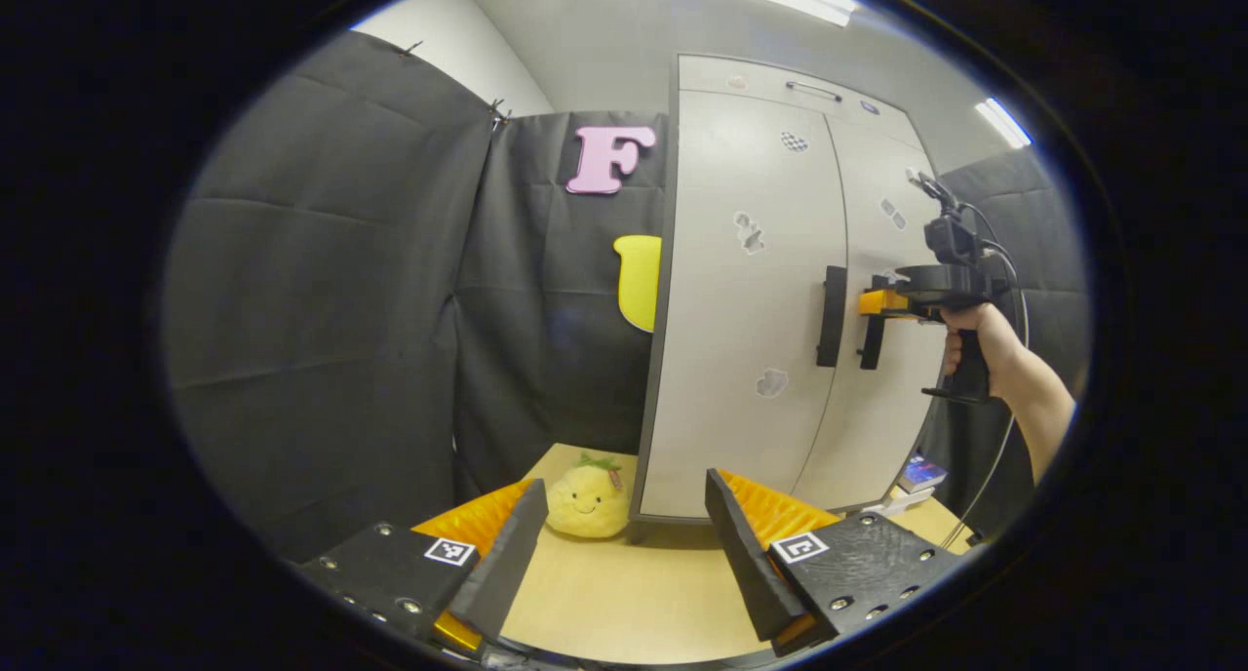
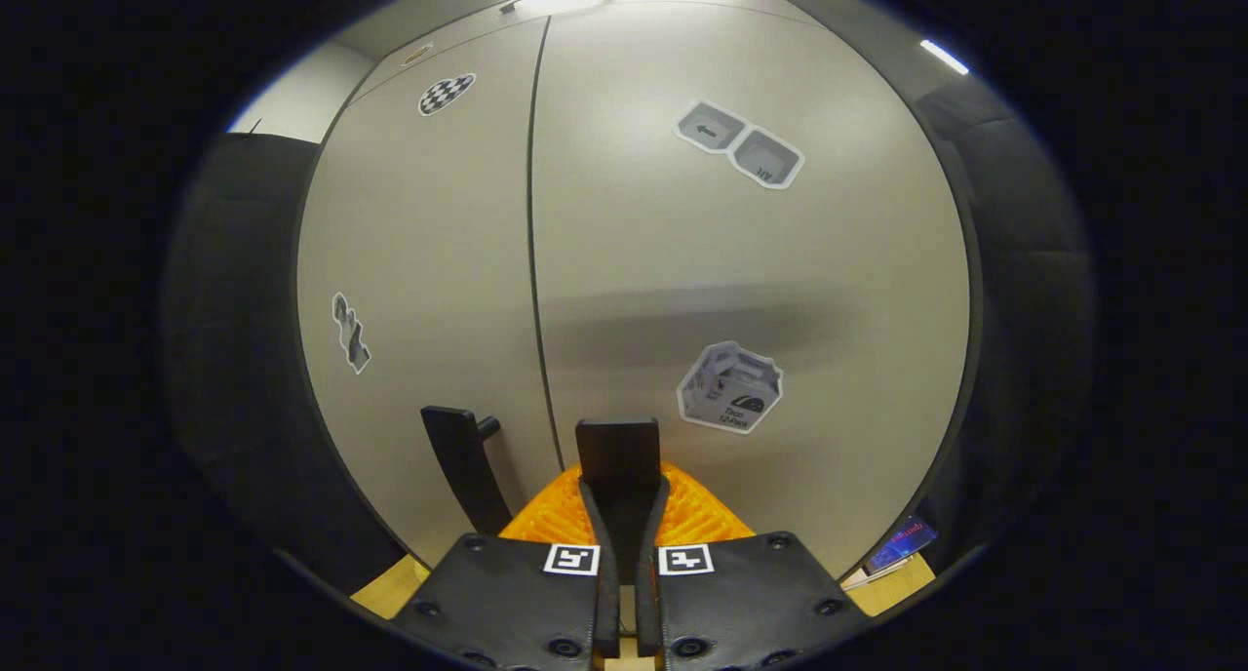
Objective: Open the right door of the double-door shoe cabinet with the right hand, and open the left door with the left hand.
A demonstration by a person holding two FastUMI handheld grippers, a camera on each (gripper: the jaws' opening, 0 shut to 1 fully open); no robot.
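So, the tall pale grey double-door shoe cabinet (image 1: 751, 300) stands on the light wooden tabletop (image 1: 624, 593), both doors looking flush and closed. In the right gripper view, the right gripper (image 2: 624, 515) is clamped on the black vertical bar handle of the right door (image 2: 618, 456), a finger pressed to each side of it. The matching black handle of the left door (image 2: 462, 466) sits just left of it, across the seam, untouched.

The left gripper view gives the wider picture: the left gripper (image 1: 624, 544) hangs low in front of the cabinet, well apart from it, fingers spread wide with nothing between them. From there you can see the other gripper up at the right handle (image 1: 871, 325), with a hand (image 1: 975, 344) wrapped round its grip. Just left of the cabinet's base sits a small yellow smiling plush toy (image 1: 587, 500). A few stickers (image 2: 729, 386) dot the doors, and a flat blue item (image 1: 921, 473), too small to make out, lies by the cabinet's right bottom corner.
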